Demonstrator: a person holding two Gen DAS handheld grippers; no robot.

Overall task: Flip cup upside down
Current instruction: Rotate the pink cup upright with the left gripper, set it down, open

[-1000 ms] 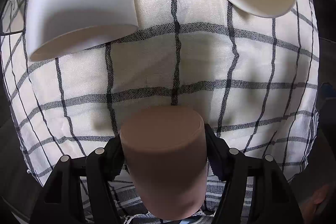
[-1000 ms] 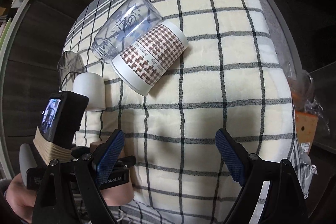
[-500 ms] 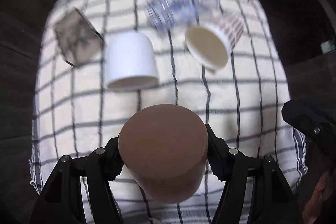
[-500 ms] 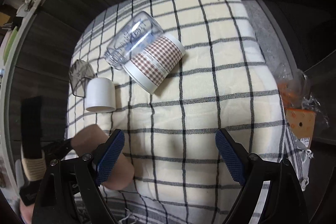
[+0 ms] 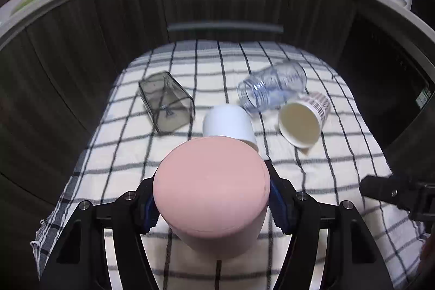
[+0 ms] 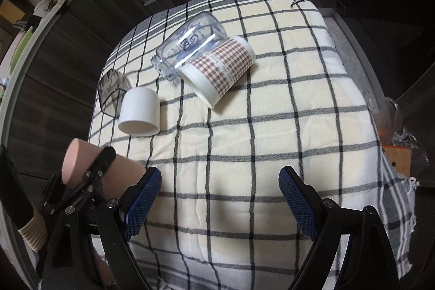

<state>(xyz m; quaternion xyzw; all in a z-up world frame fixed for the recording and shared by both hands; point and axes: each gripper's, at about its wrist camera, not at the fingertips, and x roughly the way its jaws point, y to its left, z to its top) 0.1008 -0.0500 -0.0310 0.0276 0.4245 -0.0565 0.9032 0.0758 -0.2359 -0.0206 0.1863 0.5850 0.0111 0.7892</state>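
Observation:
My left gripper [image 5: 212, 208] is shut on a pink cup [image 5: 212, 189], gripping its sides; the cup's flat closed base faces the camera and it is held above the checked cloth [image 5: 136, 154]. In the right wrist view the same pink cup [image 6: 78, 159] lies tilted in the left gripper [image 6: 89, 181] at the lower left. My right gripper [image 6: 220, 203] is open and empty over the front of the cloth [image 6: 299, 113]; part of it shows in the left wrist view [image 5: 394, 192].
On the cloth are a white cup [image 6: 140, 110] standing mouth down, a clear jar [image 6: 190, 45] on its side, a checked paper cup [image 6: 220, 69] on its side, and a smoky square glass [image 5: 165, 102] on its side. Dark cabinets stand behind.
My left gripper has lifted and tilted up with the pink cup, so its view swung from straight down at the cloth to the whole table. The right gripper stayed open and nearly still.

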